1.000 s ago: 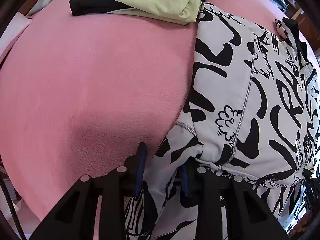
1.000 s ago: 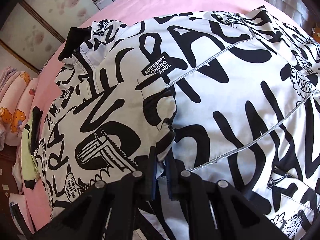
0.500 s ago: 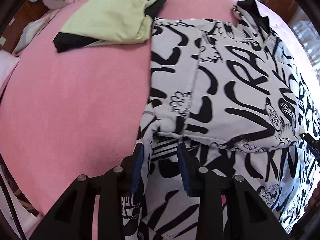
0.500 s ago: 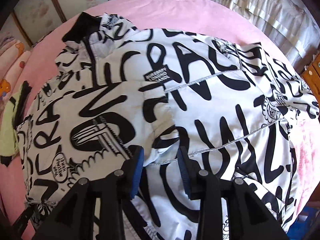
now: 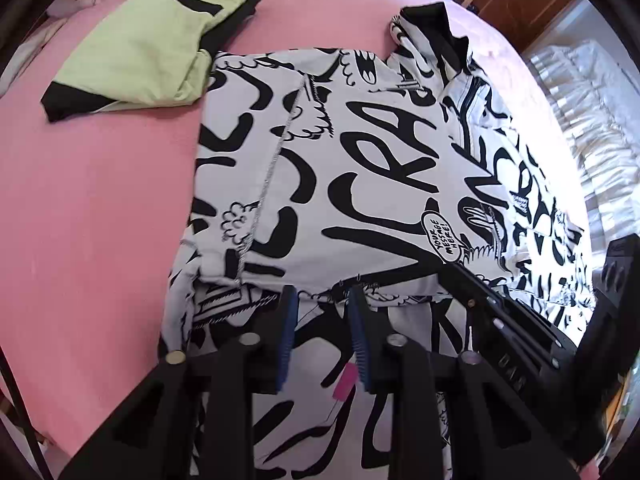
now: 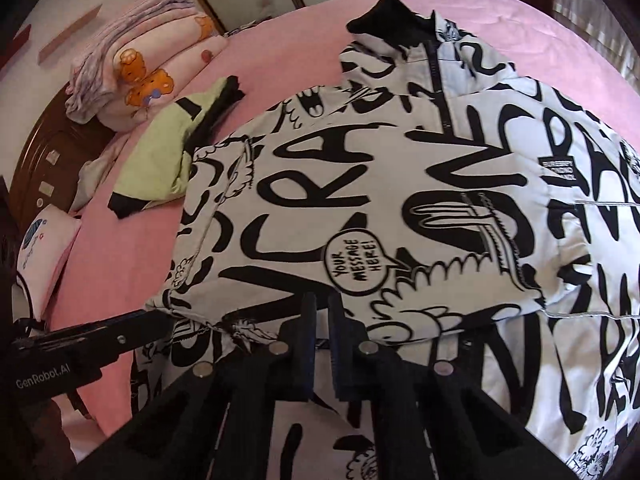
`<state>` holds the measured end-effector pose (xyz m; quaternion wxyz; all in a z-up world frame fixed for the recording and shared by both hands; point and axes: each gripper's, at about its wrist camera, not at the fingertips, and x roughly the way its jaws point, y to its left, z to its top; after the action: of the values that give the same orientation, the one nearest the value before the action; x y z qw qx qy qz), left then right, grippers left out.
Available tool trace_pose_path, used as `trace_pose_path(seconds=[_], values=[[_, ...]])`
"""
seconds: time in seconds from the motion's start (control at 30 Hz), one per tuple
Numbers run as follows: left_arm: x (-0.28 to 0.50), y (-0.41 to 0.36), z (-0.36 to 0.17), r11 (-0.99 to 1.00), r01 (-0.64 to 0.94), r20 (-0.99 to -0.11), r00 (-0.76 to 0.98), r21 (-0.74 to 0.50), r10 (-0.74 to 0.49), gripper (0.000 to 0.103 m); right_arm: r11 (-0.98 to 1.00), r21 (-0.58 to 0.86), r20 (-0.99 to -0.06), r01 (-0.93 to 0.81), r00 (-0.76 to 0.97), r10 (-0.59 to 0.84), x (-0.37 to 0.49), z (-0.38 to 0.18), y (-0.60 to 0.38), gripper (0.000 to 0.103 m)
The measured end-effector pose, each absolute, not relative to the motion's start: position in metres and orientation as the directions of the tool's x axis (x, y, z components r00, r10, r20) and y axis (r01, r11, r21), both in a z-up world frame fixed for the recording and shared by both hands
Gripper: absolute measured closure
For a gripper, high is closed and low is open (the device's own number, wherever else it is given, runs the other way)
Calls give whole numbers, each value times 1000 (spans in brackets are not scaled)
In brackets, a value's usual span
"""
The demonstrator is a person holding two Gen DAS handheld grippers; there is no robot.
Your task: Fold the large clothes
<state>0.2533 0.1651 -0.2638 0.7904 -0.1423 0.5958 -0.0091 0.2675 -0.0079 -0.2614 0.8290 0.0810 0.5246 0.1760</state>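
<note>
The black-and-white printed jacket [image 5: 360,168] lies spread on the pink bed [image 5: 100,220], a folded green garment [image 5: 148,52] at its ten o'clock. Left tool [image 5: 322,300] is closing, nothing gripped; right tool [image 6: 320,304] is pinched together, holding nothing.

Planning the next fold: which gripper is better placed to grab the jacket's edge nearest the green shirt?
Left. The left gripper sits at that edge of the jacket, jaws closing with nothing pinched. The right gripper is shut over the jacket's middle, farther from the green shirt.

jacket [image 6: 400,200] hem cut off
</note>
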Motion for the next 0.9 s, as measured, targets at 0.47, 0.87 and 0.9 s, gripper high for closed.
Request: trace_pose_path(seconds=[0.47,0.87,0.9], values=[[289,145,-335,932,-260,-963,159,-254,-218,96,916,351,-855,-195,332,398,284,-307,-7,103],[271,194,-330,917,-341,-971,188,-205,-147,97,983,165,-898,-79,400,183,295,-308,-71,103],[270,195,-329,919,-338,-971,189,-203,-145,97,987,149,-901,-62,402,162,296,-308,-79,103]])
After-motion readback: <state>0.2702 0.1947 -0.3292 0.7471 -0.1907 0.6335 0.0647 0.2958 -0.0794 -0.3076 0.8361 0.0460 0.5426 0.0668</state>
